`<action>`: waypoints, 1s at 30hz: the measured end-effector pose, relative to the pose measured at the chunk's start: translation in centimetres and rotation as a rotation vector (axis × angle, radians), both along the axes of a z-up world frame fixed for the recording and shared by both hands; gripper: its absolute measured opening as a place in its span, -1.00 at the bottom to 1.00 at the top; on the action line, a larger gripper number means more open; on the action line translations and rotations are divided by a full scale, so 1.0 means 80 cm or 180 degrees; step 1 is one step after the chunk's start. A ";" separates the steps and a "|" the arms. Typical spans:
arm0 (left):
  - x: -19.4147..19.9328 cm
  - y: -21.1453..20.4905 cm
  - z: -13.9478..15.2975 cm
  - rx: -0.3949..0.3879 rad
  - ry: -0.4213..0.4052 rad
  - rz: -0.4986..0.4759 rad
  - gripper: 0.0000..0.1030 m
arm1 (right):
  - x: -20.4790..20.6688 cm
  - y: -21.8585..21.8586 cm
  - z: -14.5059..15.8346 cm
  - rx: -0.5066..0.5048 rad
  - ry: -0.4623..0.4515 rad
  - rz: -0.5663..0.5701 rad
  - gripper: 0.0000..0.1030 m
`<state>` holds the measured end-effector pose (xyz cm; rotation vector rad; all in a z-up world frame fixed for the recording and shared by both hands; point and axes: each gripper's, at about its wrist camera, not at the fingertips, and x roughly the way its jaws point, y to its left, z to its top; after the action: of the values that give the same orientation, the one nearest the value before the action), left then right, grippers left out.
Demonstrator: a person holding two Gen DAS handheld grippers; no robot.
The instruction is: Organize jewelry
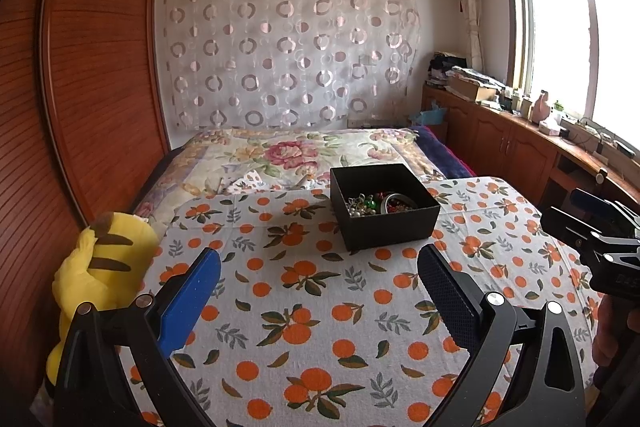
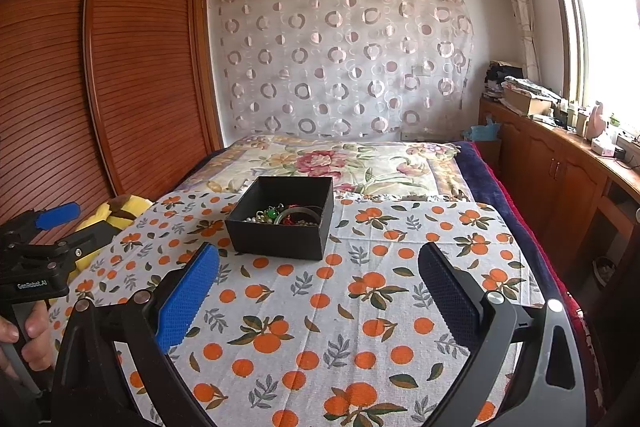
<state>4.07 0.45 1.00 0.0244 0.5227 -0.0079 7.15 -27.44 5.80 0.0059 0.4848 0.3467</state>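
A black open box (image 1: 384,227) stands on the orange-print tablecloth (image 1: 320,307). It holds a tangle of jewelry (image 1: 366,205) with beads, green and red pieces, and a round metal tin (image 1: 400,203). The box also shows in the right wrist view (image 2: 280,237), with the jewelry (image 2: 280,217) inside. My left gripper (image 1: 320,291) is open and empty, a short way in front of the box. My right gripper (image 2: 320,291) is open and empty, in front of the box and slightly to its right. Each gripper shows at the edge of the other's view, the right one (image 1: 600,239) and the left one (image 2: 40,251).
A yellow striped plush toy (image 1: 100,267) lies at the table's left edge. A bed with a floral cover (image 1: 300,155) is behind the table. A wooden wardrobe (image 1: 80,87) stands at the left. A low wooden cabinet (image 1: 520,135) with clutter runs under the window at the right.
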 end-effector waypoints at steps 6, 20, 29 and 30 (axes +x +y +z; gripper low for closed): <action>-0.001 0.000 0.000 -0.0001 -0.0006 -0.0002 0.85 | 0.000 -0.001 0.000 0.0002 -0.0006 -0.0002 0.95; -0.001 -0.005 0.014 0.0010 -0.0058 -0.0003 0.85 | 0.000 -0.001 -0.001 0.0004 -0.0008 0.0001 0.95; -0.002 -0.006 0.014 0.0007 -0.0056 0.0001 0.85 | -0.001 0.000 -0.001 0.0000 -0.0009 -0.0003 0.95; -0.003 -0.006 0.012 0.0012 -0.0062 0.0000 0.85 | -0.001 0.000 -0.001 0.0001 -0.0008 -0.0004 0.95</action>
<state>3.87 0.00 1.98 0.0281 0.5033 -0.0067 7.11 -27.44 5.72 0.0059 0.4823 0.3455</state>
